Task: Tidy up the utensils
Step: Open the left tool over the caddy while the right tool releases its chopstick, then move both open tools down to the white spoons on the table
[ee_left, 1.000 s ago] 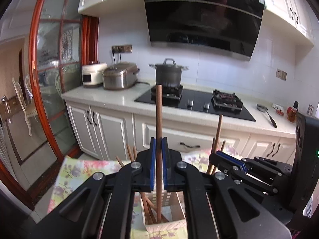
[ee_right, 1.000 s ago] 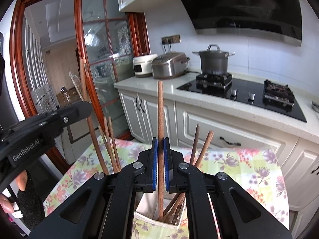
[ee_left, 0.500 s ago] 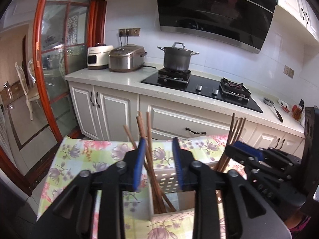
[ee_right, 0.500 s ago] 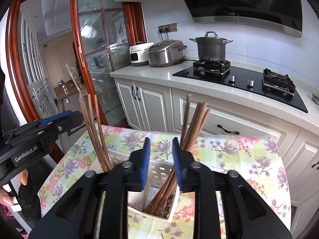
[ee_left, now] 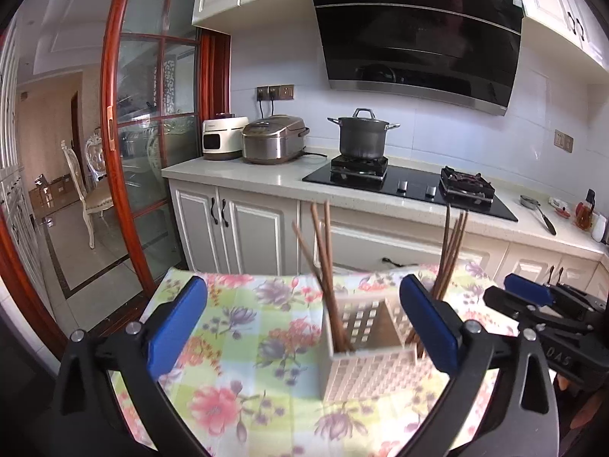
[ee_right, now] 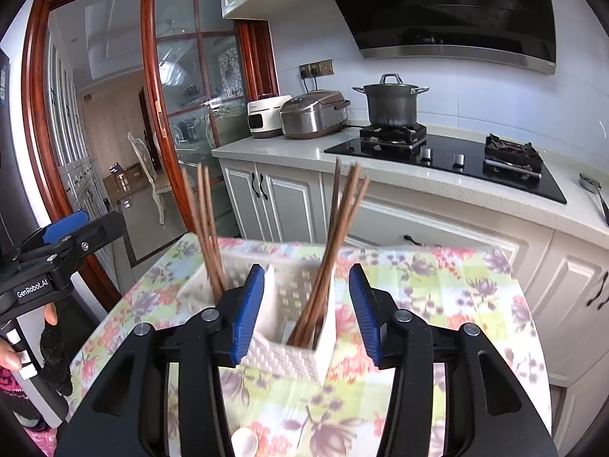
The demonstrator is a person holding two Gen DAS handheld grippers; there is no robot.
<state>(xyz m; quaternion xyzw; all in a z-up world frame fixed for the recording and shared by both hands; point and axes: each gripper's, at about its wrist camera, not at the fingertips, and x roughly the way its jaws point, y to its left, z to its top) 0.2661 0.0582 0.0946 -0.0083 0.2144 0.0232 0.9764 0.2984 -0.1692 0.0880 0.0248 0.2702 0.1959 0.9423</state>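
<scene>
Holder (ee_left: pixel 375 365) on tabletop (ee_left: pixel 243 327), centre; chopsticks (ee_left: pixel 327 278) in left compartment, more chopsticks (ee_left: pixel 449 255) in right; counter (ee_left: pixel 266 177) behind.

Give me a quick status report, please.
Left claw and right claw opening, empty. Chopsticks standing in white caddy. Nothing blocking.

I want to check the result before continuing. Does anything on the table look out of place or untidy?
Nothing stands out. The white holder stands upright on the floral tablecloth, with chopsticks leaning in its left compartment and its right one. No spill or damage shows.
</scene>
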